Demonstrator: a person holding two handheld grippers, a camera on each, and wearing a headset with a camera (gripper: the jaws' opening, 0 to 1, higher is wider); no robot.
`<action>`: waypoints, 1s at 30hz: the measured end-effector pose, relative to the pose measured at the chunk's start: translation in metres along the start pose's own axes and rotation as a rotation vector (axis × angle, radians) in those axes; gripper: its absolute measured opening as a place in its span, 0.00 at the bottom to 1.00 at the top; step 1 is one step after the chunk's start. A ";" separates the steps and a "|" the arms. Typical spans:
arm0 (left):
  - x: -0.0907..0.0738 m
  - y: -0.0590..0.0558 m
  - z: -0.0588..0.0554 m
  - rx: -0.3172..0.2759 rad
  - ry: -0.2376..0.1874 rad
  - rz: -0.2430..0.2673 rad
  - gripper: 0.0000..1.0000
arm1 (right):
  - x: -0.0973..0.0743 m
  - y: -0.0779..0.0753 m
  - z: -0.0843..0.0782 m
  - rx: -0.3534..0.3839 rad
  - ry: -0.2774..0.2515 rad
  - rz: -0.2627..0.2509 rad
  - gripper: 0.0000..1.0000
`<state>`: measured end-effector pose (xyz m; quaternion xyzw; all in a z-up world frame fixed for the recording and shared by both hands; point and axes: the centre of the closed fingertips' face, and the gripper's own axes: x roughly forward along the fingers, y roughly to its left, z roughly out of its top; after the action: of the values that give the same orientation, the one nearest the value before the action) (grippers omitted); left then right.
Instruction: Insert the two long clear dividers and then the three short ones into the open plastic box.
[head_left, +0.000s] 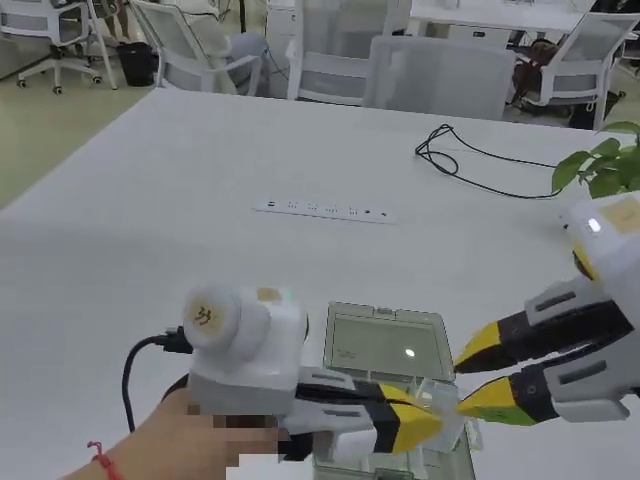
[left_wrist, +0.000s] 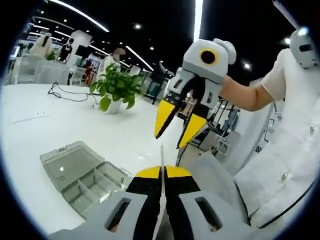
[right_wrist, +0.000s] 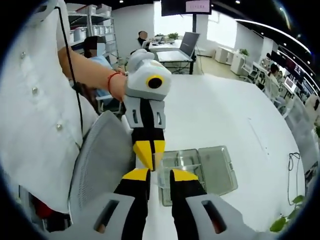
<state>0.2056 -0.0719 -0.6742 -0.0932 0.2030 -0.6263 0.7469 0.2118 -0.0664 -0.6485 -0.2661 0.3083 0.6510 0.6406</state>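
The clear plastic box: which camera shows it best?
Left gripper view: the plastic box lies open, lid and inner dividers plain. In the head view and right gripper view, hand-held grippers cover part of it.

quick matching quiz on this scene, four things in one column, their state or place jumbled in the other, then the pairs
Things:
1. left gripper
2. right gripper
3. box lid
4. power strip

States or places:
A. out in the middle of the table
B. jaws apart
C. shut on a clear divider
D. open, lying flat on the table

Pairs: 1-C; 2-B; 3-D; 4-A
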 end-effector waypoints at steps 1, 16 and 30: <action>-0.001 -0.003 0.002 0.022 -0.004 -0.015 0.00 | 0.001 0.002 0.001 -0.007 0.000 0.023 0.16; -0.006 -0.021 0.010 0.143 -0.021 -0.096 0.00 | 0.009 0.022 0.004 -0.004 0.009 0.188 0.06; -0.007 -0.021 0.007 0.164 -0.017 -0.089 0.00 | 0.011 0.026 0.002 0.005 -0.003 0.221 0.03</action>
<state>0.1887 -0.0703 -0.6586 -0.0459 0.1403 -0.6727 0.7250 0.1855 -0.0569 -0.6537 -0.2278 0.3364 0.7173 0.5661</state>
